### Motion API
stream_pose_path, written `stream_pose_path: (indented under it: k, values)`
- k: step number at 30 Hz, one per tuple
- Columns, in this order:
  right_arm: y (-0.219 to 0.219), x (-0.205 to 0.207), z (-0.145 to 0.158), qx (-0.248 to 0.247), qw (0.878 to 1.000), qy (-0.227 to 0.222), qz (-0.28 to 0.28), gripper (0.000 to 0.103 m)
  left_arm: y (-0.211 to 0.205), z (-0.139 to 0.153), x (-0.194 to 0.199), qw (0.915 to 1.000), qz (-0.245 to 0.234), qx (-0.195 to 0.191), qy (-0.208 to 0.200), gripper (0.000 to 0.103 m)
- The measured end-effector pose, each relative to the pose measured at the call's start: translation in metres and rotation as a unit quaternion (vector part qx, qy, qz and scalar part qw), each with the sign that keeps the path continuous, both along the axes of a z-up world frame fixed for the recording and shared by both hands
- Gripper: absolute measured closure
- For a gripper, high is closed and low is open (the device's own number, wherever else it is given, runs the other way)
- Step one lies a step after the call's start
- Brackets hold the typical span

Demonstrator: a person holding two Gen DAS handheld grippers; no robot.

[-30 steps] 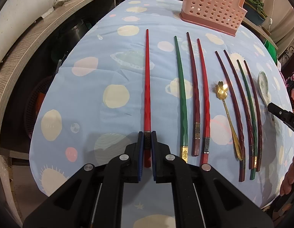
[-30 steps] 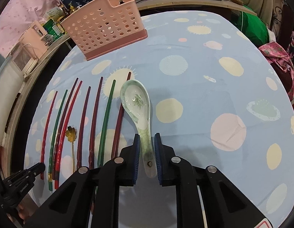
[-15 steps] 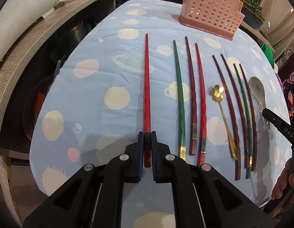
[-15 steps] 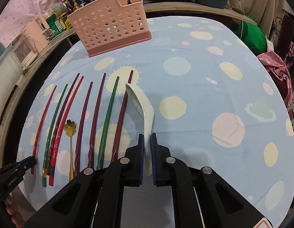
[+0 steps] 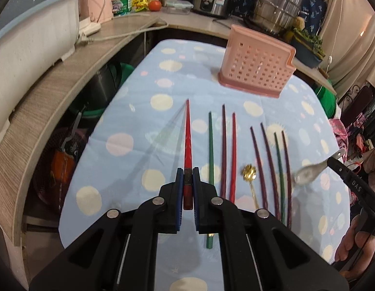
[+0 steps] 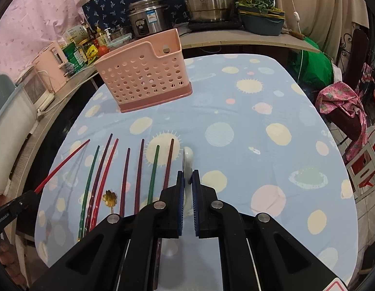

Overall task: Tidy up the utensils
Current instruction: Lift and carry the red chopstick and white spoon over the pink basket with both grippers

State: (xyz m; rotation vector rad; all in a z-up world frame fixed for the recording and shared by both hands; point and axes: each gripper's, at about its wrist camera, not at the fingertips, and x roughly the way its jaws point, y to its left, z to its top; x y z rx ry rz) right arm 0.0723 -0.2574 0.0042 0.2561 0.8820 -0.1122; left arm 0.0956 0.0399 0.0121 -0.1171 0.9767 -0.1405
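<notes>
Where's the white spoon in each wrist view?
Left wrist: spoon at the right edge, blurred, held off the cloth in the right tongs, right of the chopstick row.
Right wrist: spoon at centre, edge-on, clamped between that camera's own tongs, just right of the chopsticks.
Shared landmark: pink basket, at the far end of the table in both.
</notes>
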Motion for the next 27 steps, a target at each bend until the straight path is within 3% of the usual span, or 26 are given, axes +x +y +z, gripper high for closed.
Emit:
stream_pose_path:
  k: [9,15,20,27]
  values:
    - [-0.009,0.023,0.034,-0.004,0.999,-0.039,-0.001,0.097,0.004,0.065,0.042,0.9974,0.006,-0.006,-0.072,0.096]
    - [-0.020,0.063,0.064,0.000,0.997,-0.074,-0.003,0.097,0.001,0.107,0.084,0.9934,0.005,-0.009,-0.114,0.096]
    - [-0.026,0.103,0.090,0.002,0.995,-0.100,-0.003,0.097,-0.011,0.154,0.112,0.9865,-0.001,-0.015,-0.163,0.096]
    - [-0.031,0.156,0.113,-0.010,0.992,-0.127,-0.008,0.097,-0.026,0.222,0.146,0.9706,-0.004,-0.045,-0.236,0.096]
